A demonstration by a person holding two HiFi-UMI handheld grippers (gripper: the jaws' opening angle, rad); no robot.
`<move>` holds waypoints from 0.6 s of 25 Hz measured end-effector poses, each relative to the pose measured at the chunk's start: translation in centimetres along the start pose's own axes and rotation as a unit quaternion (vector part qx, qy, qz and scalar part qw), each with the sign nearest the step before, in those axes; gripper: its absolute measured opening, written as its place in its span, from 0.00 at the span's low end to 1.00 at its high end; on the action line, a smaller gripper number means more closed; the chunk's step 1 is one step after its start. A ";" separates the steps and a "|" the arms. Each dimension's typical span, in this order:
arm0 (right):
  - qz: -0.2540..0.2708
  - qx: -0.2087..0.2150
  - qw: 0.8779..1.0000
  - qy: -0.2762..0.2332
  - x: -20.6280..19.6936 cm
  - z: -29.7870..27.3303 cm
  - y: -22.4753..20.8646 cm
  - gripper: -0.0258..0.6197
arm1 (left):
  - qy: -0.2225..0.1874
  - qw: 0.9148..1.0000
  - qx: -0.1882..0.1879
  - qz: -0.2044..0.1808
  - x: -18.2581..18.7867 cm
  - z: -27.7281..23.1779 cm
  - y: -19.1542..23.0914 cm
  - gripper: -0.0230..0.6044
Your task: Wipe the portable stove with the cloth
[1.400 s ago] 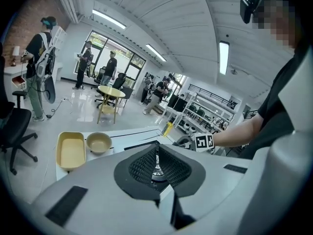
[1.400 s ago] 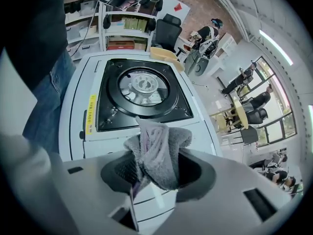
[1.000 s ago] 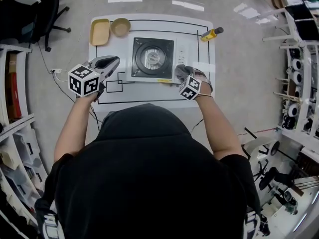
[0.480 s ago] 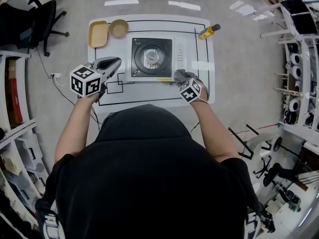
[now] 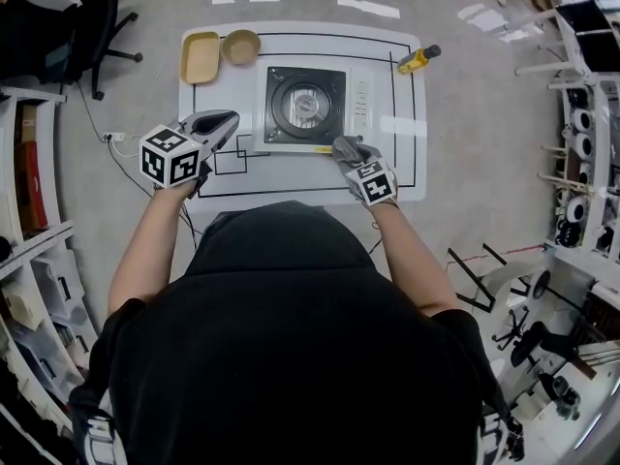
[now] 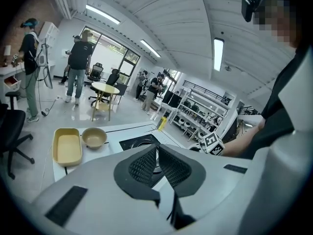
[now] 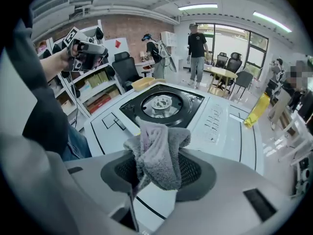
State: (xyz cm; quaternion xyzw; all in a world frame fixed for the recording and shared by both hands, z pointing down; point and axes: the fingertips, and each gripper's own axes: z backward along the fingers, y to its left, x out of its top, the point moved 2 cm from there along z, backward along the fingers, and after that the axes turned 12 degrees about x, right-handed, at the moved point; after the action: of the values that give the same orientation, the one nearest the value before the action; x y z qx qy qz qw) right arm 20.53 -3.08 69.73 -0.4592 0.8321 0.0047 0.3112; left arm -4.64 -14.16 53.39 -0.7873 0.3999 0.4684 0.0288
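A yellow tray (image 5: 201,57) and a round bowl (image 5: 240,46) sit side by side at the upper left of the white table (image 5: 402,168) in the head view; only their bare insides show. The portable stove (image 5: 306,108) lies flat in the upper middle of the frame, right of the bowl. The right gripper (image 5: 347,150) squeezes the grey cloth (image 7: 159,153) tight between its jaws, and the cloth bunches up and sticks out past the tips. It sits just beside the stove's lower right corner. The left gripper (image 5: 215,122) is held left of the stove, jaws pressed together on nothing.
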 end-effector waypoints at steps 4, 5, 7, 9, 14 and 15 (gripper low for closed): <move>0.014 0.029 0.999 -0.018 1.2 -1.4 1.9 0.36 | -0.003 1.000 0.010 0.006 -0.1 0.6 0.5 0.09; 0.019 0.035 0.999 -0.020 1.5 -1.7 2.3 0.36 | -0.004 1.000 0.012 0.007 -0.2 0.8 0.6 0.09; 0.023 0.048 0.998 -0.020 2.2 -2.4 2.9 0.36 | -0.004 1.000 0.015 0.010 -0.5 1.1 0.7 0.09; 0.034 0.059 0.997 -0.021 3.0 -3.2 3.7 0.36 | -0.003 1.000 0.019 0.013 -0.9 1.4 1.0 0.09; 0.067 0.089 0.994 -0.007 4.5 -5.5 6.4 0.36 | -0.005 0.999 0.027 0.020 -1.7 2.2 1.2 0.09; 0.072 0.096 0.993 -0.002 4.8 -5.9 7.1 0.36 | -0.005 0.999 0.029 0.021 -1.9 2.4 1.3 0.09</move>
State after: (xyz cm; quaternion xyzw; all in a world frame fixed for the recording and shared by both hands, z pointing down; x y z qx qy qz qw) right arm 10.24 -4.38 70.03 -0.3657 0.8589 -0.0516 0.3547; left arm -7.66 -12.90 53.92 -0.7752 0.4294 0.4612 0.0437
